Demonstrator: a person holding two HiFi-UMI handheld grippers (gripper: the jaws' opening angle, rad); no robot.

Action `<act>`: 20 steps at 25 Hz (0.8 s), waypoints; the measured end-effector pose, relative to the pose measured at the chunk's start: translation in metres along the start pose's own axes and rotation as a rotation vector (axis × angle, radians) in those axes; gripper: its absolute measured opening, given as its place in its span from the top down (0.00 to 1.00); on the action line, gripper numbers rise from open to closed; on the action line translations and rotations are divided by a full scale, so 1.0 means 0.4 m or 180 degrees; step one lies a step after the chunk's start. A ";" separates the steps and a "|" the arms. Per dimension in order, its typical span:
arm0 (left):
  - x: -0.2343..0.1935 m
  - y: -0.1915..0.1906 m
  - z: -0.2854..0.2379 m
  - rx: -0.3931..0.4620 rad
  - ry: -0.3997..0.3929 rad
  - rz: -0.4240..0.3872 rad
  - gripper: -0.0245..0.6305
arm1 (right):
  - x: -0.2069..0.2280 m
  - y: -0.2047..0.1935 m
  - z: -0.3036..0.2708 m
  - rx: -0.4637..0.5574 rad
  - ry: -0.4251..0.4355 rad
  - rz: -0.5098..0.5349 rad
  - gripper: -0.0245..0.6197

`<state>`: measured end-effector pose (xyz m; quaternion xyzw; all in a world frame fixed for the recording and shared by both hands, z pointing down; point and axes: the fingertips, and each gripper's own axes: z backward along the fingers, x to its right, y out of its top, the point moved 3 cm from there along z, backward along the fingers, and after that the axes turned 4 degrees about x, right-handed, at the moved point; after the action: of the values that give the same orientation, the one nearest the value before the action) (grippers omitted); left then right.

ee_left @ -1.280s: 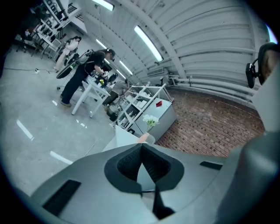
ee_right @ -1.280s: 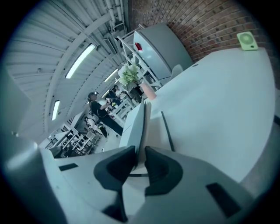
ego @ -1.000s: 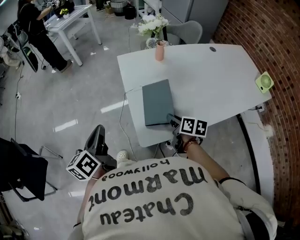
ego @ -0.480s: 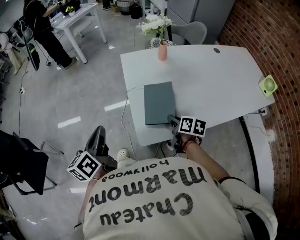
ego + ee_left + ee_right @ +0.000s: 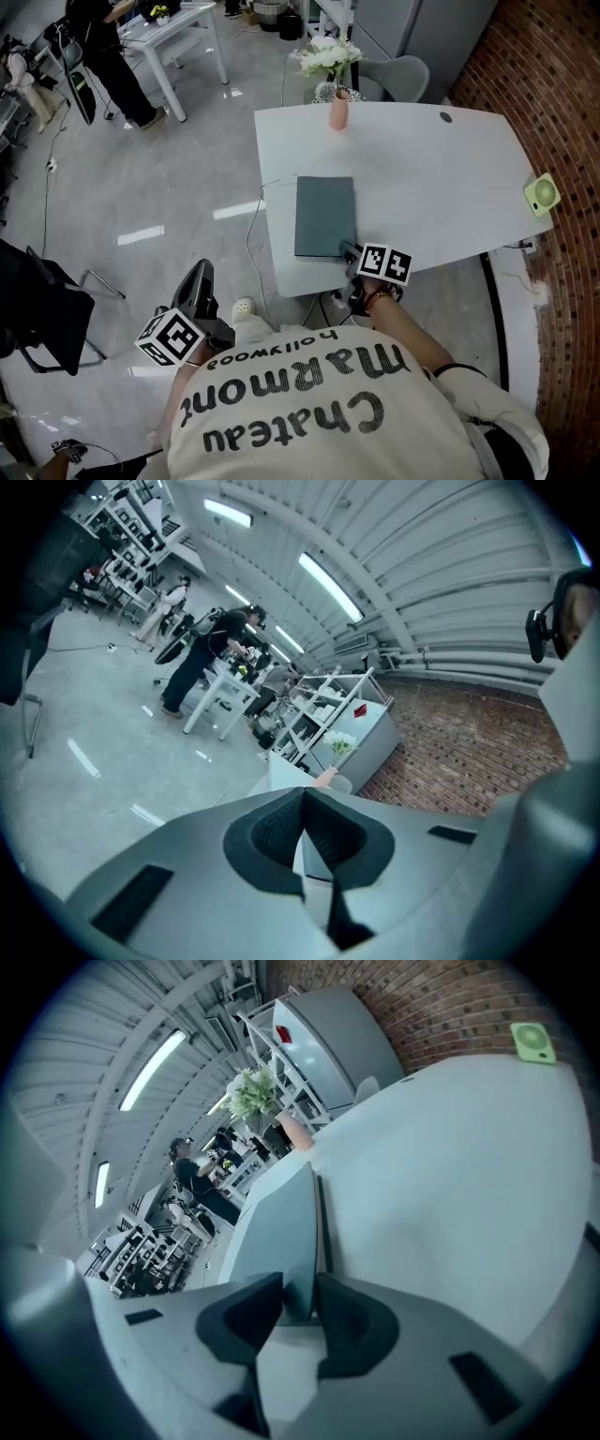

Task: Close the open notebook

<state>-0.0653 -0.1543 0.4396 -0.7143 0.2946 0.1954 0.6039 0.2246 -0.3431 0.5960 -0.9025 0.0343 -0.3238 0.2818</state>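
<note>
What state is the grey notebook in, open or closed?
Closed: the grey rectangular notebook lies flat on the white table, one cover showing.

The notebook (image 5: 324,216) lay flat on the surface (image 5: 450,178), near its left edge at mid-frame. Above it in the frame, a vase (image 5: 338,111) stood at the surface's far edge. A fan (image 5: 542,194) sat at the right edge, well apart.

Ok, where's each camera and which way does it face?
Head view: on the head, steeply down at table, notebook; shows shirt, left gripper, right gripper.
Left gripper view: on that gripper, off the table, facing the room; shut jaws show.
Right gripper view: on that gripper, along the notebook; jaws, just opening, around its corner.
Head and right gripper views share notebook, vase, fan.
</note>
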 end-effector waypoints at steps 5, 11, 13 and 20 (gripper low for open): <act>-0.016 -0.028 0.035 -0.0058 0.0131 0.0042 0.96 | -0.004 0.009 0.005 0.0162 -0.0164 0.0170 0.77; -0.016 -0.061 0.063 -0.0124 0.0144 0.0100 0.96 | -0.004 0.001 0.008 0.0112 -0.0375 0.0459 0.73; -0.006 -0.064 0.062 -0.0138 0.0077 0.0099 0.96 | -0.002 -0.001 0.014 0.0109 -0.0467 0.0545 0.69; 0.027 -0.035 0.071 -0.0123 -0.0228 0.0040 0.96 | 0.007 -0.029 0.095 0.0216 -0.0704 0.0497 0.68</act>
<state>-0.0460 -0.1271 0.4378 -0.7166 0.2735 0.2302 0.5989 0.2484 -0.3157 0.5799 -0.9172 0.0622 -0.2004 0.3386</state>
